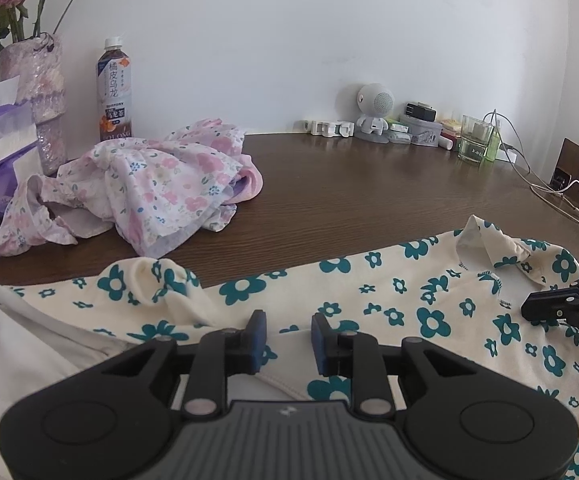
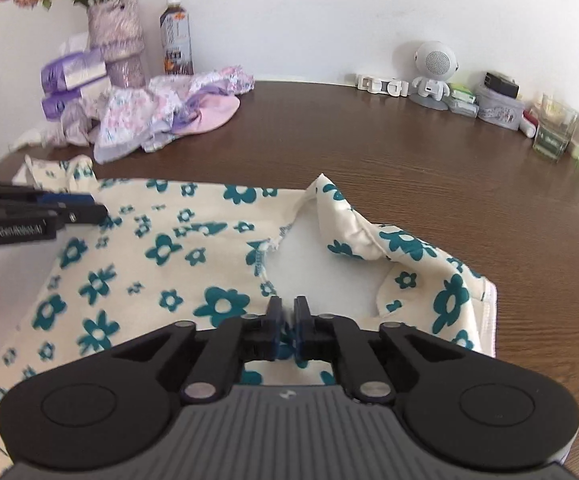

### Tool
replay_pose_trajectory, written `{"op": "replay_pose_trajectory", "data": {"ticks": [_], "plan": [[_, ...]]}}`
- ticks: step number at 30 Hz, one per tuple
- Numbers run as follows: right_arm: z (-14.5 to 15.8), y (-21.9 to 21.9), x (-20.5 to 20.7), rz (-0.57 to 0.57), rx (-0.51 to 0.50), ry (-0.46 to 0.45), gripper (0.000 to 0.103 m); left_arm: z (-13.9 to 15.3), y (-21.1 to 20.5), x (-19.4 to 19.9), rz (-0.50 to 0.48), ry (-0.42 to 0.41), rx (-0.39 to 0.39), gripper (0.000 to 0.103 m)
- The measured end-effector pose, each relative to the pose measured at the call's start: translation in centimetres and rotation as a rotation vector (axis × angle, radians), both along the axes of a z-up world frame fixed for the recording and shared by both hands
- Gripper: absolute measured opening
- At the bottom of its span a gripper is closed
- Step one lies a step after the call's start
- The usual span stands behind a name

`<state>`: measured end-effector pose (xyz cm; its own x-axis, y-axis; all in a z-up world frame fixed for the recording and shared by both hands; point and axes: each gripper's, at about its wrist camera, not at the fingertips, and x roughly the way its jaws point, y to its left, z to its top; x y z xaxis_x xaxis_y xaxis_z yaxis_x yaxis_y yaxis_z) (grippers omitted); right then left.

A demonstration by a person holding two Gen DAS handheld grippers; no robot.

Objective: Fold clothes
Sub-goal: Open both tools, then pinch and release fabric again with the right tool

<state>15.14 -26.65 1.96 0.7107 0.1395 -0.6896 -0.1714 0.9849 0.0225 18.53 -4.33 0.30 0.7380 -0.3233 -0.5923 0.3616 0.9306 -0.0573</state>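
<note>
- My left gripper [image 1: 288, 336] hangs open over the flowered shirt [image 1: 329, 292] on the near table [image 1: 349, 200].
- My right gripper [image 2: 288, 320] pinches the shirt's near edge.
- A pink garment [image 1: 149, 184] lies far left.

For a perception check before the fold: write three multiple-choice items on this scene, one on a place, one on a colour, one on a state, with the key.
1. Where is the tea bottle?
A. beside the flower vase
B. beside the glass tumbler
C. on the shirt

2. What colour are the flowers on the cream shirt?
A. pink
B. teal
C. orange

3. How do the right tongs stand?
A. wide open above bare table
B. out of view
C. nearly shut on shirt fabric

Key: 1 A, it stands against the wall next to the vase; 2 B, the print is teal; 3 C, cloth shows in the narrow gap between the pads.
</note>
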Motion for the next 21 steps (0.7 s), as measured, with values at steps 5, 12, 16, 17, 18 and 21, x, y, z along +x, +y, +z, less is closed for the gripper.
{"op": "replay_pose_trajectory", "data": {"ticks": [5, 12, 16, 17, 18, 21], "plan": [[0.3, 0.7, -0.3, 0.003, -0.011, -0.020, 0.016, 0.0, 0.1, 0.0, 0.000, 0.000, 0.000, 0.023], [0.9, -1.7, -2.6, -0.098, 0.041, -0.073, 0.017, 1.5, 0.3, -1.1, 0.008, -0.038, -0.035, 0.028], [2.5, -1.6, -6.3, -0.094, 0.126, -0.152, 0.039, 2.4, 0.5, -1.8, 0.014, -0.062, -0.057, 0.047], [2.6, -1.2, -6.9, -0.083, 0.118, -0.155, 0.040, 2.6, 0.5, -2.0, 0.015, -0.069, -0.063, 0.053], [2.8, -0.7, -7.5, -0.071, 0.109, -0.157, 0.040, 2.9, 0.5, -2.1, 0.016, -0.075, -0.068, 0.060], [3.2, 0.3, -9.0, -0.045, 0.098, -0.165, 0.048, 4.3, 1.0, -3.4, 0.015, -0.110, -0.114, 0.086]]}}
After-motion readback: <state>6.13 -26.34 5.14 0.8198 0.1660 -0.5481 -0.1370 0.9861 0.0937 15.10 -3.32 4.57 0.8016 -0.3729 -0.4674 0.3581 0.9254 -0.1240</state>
